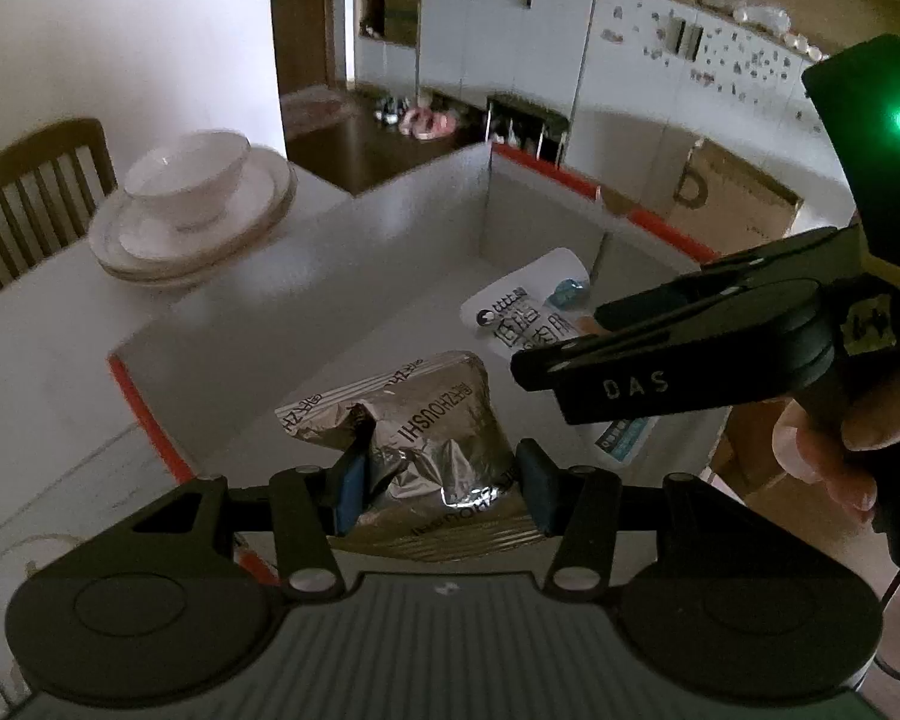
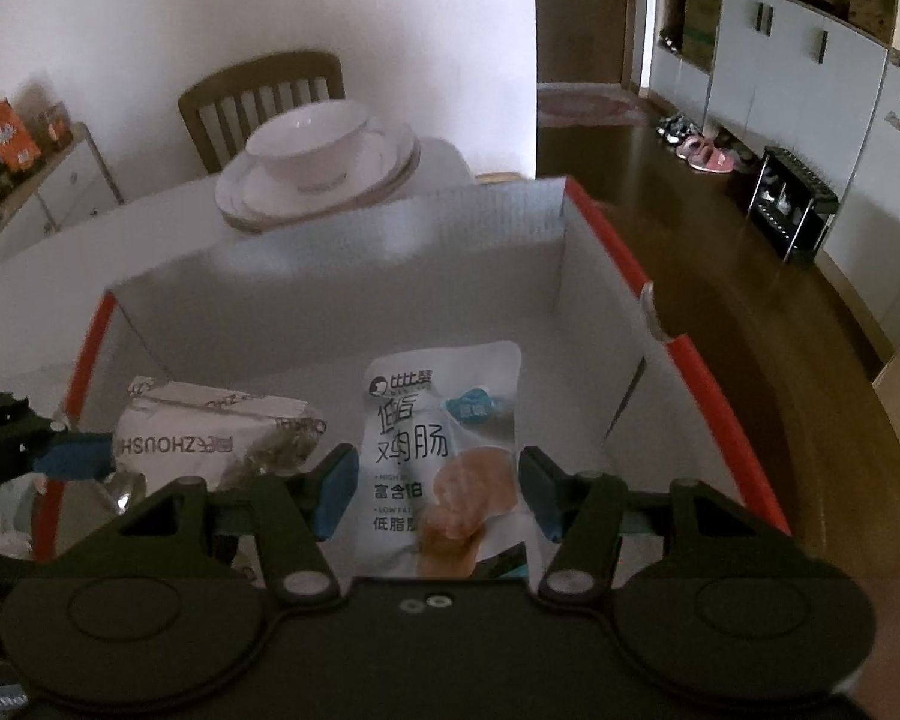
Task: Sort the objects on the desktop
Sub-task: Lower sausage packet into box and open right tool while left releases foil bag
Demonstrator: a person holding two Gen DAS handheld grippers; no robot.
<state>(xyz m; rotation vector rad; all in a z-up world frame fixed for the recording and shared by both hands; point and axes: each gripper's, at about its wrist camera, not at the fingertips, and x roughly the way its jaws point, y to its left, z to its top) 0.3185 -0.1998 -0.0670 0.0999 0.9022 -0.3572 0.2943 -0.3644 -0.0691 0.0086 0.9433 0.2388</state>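
Placing step in hand: silver foil packet (image 1: 417, 438) pinched by left hand-held gripper (image 1: 444, 495), white sausage pouch (image 2: 450, 456) by right hand-held gripper (image 2: 435, 492), over box (image 2: 618, 252). Release is called for.

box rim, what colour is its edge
Orange-red along the rim of the white box, clearest in the right wrist view.
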